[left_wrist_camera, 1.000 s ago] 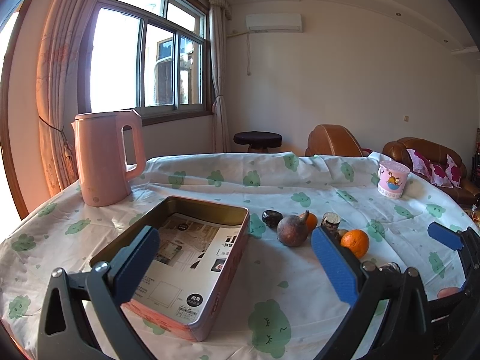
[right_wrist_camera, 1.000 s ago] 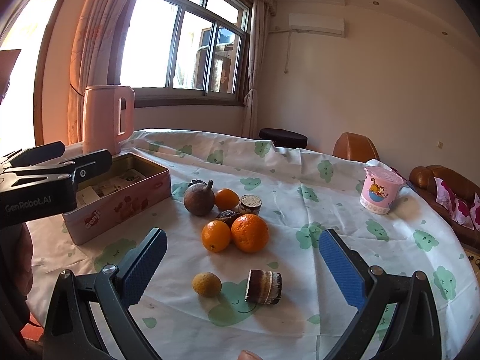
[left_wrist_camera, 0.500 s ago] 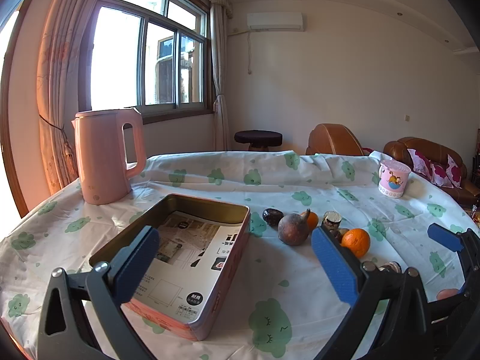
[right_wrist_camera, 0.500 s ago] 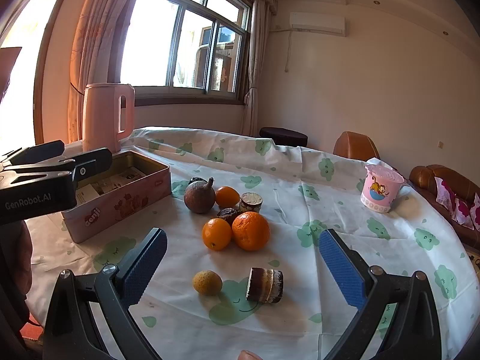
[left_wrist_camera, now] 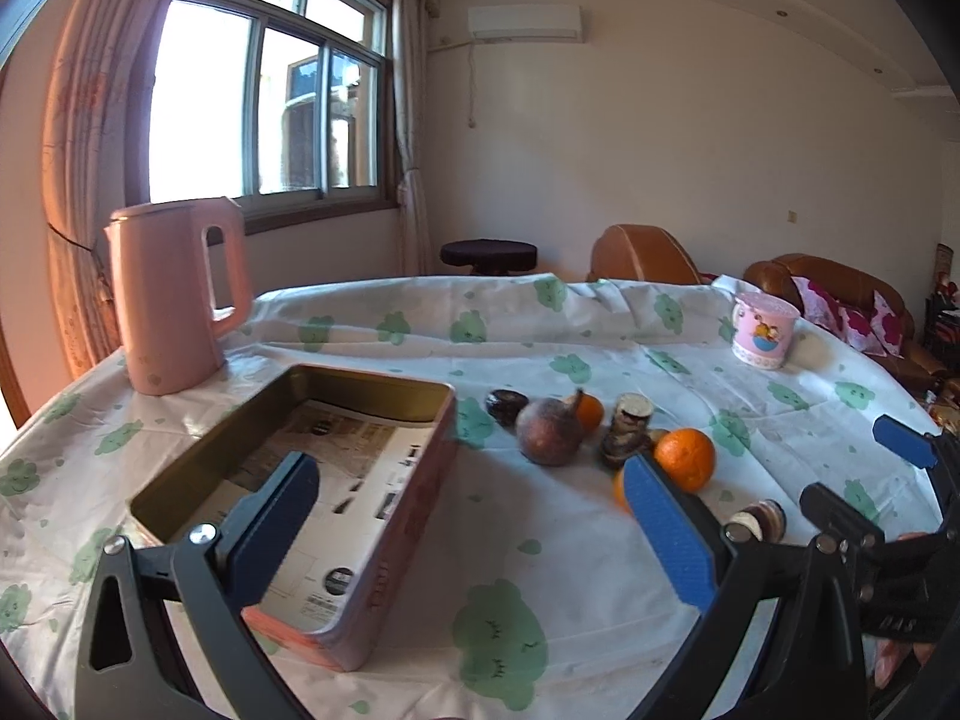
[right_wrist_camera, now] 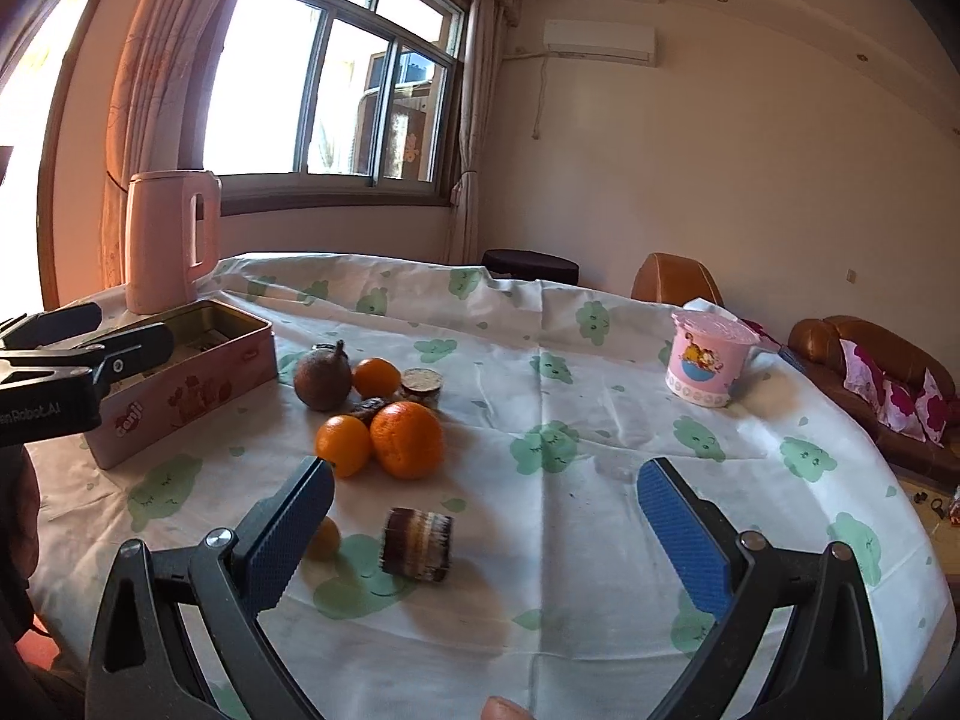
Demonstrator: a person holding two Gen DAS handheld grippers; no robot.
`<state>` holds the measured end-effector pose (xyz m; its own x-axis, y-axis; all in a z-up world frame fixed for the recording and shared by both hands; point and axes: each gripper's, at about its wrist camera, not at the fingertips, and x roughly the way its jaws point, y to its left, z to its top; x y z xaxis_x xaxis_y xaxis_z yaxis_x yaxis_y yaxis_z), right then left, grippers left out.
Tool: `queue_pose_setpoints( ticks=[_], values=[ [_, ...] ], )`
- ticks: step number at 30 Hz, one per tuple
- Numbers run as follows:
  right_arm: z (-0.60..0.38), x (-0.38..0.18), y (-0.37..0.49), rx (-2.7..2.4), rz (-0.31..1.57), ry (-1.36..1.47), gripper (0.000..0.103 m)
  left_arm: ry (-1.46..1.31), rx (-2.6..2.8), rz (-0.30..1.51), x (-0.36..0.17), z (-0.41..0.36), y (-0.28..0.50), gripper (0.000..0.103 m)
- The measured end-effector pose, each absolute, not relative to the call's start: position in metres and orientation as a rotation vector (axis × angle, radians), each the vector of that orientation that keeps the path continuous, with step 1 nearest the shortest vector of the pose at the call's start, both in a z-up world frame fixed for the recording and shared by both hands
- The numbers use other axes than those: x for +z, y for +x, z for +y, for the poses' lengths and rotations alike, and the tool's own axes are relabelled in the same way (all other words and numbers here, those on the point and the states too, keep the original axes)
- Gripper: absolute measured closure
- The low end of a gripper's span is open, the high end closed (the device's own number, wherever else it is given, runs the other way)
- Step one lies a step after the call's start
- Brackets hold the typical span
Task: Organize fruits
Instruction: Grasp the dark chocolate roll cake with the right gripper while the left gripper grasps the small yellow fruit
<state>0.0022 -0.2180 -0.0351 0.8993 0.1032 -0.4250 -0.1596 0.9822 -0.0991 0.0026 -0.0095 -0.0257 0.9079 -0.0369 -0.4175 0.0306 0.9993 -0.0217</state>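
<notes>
Pink kettle (left_wrist_camera: 177,294) at 10 o'clock on the counter (left_wrist_camera: 540,546), which carries a white cloth with green prints. Pink cartoon cup (right_wrist_camera: 708,360) at 2 o'clock. Beyond: window (right_wrist_camera: 336,90), dark stool (left_wrist_camera: 489,255), brown sofa (left_wrist_camera: 840,294), wall air conditioner (left_wrist_camera: 525,23).

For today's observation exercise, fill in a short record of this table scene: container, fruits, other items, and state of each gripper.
container: pink tin box, open, no fruit seen inside
fruits: large orange, smaller orange, third orange, brown round fruit, small yellow fruit, all on the tablecloth
other items: pink kettle, pink cup
left gripper: open, holding nothing
right gripper: open, holding nothing
</notes>
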Motion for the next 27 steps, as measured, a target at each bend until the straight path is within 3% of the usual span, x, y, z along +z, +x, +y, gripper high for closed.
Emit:
queue_pose_setpoints(
  ticks=[7, 9, 12, 14, 16, 20, 21, 27],
  values=[
    [-0.243, -0.044, 0.010, 0.140, 0.498, -0.057, 0.003, 0.003, -0.151, 0.517, -0.039, -0.042, 0.015, 0.001],
    [-0.235, -0.044, 0.013, 0.166, 0.507, -0.073, 0.006, 0.022, -0.159, 0.535, -0.043, -0.048, 0.018, 0.005],
    [-0.219, -0.047, 0.020, 0.220, 0.551, -0.108, 0.014, 0.026, -0.165, 0.552, -0.044, -0.050, 0.020, 0.009],
    [-0.209, -0.052, 0.028, 0.230, 0.606, -0.144, 0.027, 0.020, -0.167, 0.556, -0.044, -0.048, 0.021, 0.009],
    [-0.204, -0.057, 0.034, 0.250, 0.656, -0.168, 0.031, 0.015, -0.171, 0.563, -0.045, -0.046, 0.022, 0.009],
    [-0.206, -0.067, 0.044, 0.291, 0.738, -0.146, 0.064, 0.009, -0.205, 0.586, -0.046, -0.047, 0.024, 0.021],
    [-0.206, -0.068, 0.046, 0.306, 0.750, -0.141, 0.068, 0.010, -0.217, 0.591, -0.046, -0.049, 0.024, 0.023],
    [-0.221, -0.063, 0.041, 0.253, 0.703, -0.058, 0.071, 0.042, -0.328, 0.649, -0.048, -0.073, 0.031, 0.042]
  ],
)
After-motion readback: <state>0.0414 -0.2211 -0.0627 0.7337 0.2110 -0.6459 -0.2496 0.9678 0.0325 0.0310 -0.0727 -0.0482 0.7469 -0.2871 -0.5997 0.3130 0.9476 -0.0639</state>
